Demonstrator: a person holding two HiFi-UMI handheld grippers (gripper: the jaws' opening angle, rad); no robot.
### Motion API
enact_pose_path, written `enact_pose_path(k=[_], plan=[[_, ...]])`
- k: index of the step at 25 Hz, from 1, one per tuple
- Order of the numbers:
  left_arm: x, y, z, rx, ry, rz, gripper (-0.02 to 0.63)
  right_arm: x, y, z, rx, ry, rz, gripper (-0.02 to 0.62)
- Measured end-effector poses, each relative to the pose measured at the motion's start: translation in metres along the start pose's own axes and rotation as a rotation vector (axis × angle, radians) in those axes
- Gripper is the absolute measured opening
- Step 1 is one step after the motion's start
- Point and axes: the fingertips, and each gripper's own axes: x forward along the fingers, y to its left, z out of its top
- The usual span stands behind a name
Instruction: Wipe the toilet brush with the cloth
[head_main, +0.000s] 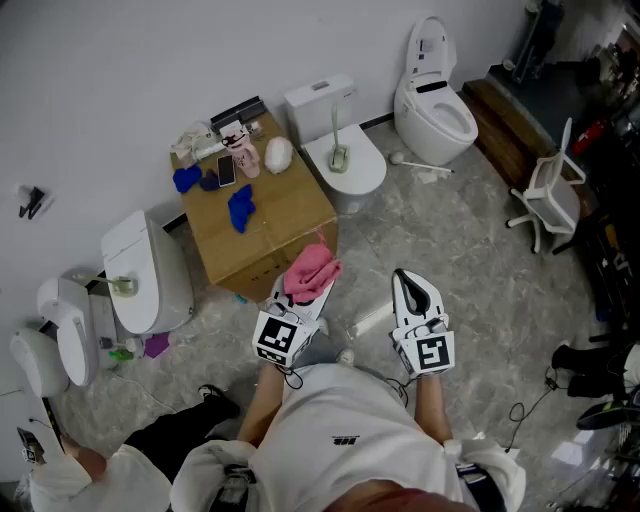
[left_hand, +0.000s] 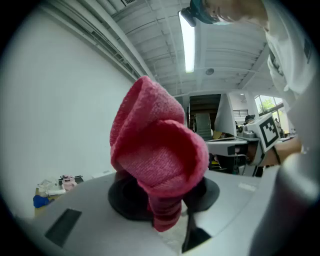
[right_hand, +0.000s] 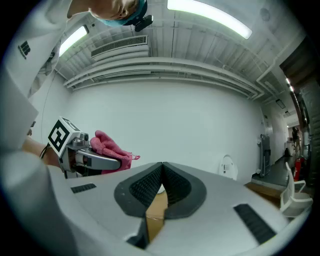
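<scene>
Standing over a bathroom mock-up, I have the pink cloth (head_main: 311, 270) clamped in my left gripper (head_main: 305, 298), low in the centre of the head view. It rises above the jaws in a loose, folded bunch. My right gripper (right_hand: 161, 172) is closed on nothing, its ribbed pads pressed together.

The toilet brush (head_main: 337, 130) stands upright in its holder on the closed lid of the white toilet (head_main: 365, 172), upper centre of the frame. It is well apart from both grippers, beyond the cardboard box (head_main: 270, 225).

The cloth looks soft, light and limp, so I expect it to drape and wrap around a handle rather than push against it. The brush looks light, with a thin stiff handle. I judge the upper handle the place to take hold with my free gripper. A smooth handle could slip or turn between the pads, and the small holder may lift or tip along with it.

The brush head is sunk in the holder and out of sight, and neither gripper view shows the brush at all. The cloth covers the tips of my left jaws, so I cannot tell how much fabric is caught. A second long white object on the floor (head_main: 420, 167) by the right-hand toilet (head_main: 440, 115) is too small to identify.
</scene>
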Motion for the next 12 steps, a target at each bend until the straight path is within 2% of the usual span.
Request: enact_pose_path(k=[12], plan=[[0.037, 0.011, -0.011, -0.003, 0.005, -0.005, 0.141, 0.03, -0.019, -0.016, -0.01, 0.016, 0.035, -0.005]])
